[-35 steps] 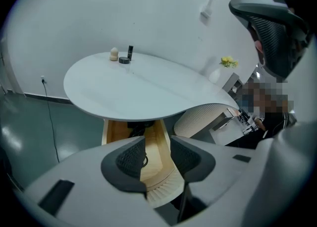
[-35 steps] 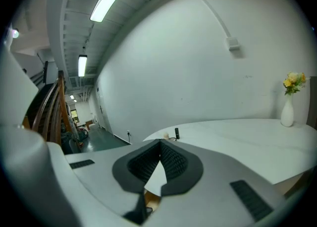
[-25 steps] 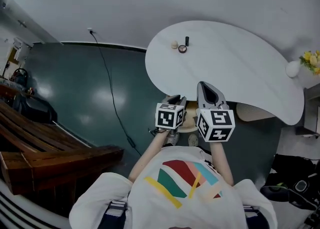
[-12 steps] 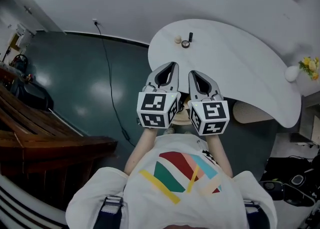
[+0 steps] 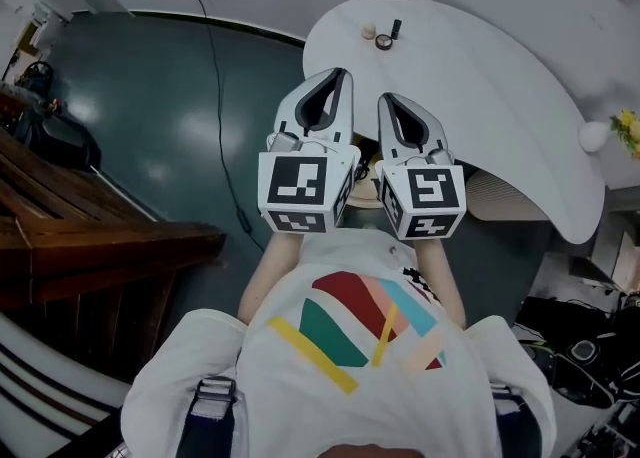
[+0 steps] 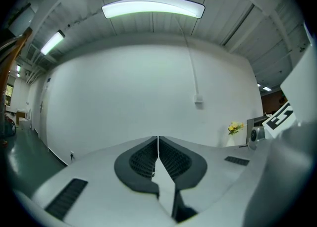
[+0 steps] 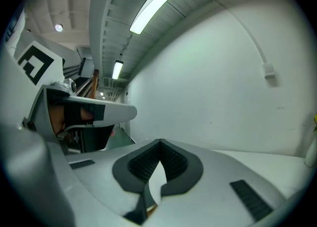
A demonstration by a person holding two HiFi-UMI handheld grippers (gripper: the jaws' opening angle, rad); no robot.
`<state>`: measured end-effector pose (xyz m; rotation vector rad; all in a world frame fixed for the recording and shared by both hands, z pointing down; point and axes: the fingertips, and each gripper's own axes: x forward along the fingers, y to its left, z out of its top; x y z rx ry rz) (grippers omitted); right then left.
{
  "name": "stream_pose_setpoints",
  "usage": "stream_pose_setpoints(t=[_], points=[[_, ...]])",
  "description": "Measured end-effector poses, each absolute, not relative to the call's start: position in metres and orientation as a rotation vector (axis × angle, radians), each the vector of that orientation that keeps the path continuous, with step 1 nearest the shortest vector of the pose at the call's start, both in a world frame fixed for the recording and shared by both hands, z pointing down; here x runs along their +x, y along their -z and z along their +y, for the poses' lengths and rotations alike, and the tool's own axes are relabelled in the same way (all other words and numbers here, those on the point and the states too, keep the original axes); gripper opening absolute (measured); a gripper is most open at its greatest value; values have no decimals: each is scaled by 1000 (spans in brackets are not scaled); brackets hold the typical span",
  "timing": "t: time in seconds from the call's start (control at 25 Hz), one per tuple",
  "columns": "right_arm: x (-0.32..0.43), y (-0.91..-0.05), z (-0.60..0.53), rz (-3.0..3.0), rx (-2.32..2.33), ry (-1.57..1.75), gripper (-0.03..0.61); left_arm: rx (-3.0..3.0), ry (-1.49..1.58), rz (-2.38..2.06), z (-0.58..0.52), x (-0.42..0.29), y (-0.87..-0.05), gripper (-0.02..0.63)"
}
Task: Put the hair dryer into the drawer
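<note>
Level, side by side at the tabletop's [image 5: 480, 76] near edge, left tongs [image 5: 339, 76] and right tongs [image 5: 386, 100] are closed (both empty).

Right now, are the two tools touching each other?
Apart. In the head view the left tool and the right tool sit side by side with a clear gap between them.

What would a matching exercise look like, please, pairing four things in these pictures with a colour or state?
Things:
1. table
2. flowers
3. cable
4. left claw

Colour or state:
A. shut
B. white
C. black
D. yellow

Pairs: 1-B, 2-D, 3-C, 4-A
</note>
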<state>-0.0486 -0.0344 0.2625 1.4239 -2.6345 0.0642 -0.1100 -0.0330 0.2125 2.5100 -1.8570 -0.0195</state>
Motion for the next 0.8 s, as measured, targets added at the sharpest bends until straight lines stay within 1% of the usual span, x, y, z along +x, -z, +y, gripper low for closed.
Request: stream_pose_setpoints(t=[0.16,0.56,0.8], points=[[-65,-263,-21,-2648,1401,-57,11,2499,2,-1878,-19,-125,-214,25],[-70,-274,-34,-2676,1322,-98,11,2413,-39,-1949,-32,-133,-226,25],[-69,-270,-39,-2671,1296,-105,11,2398,-39,-1947,-38,-131,-219,25]])
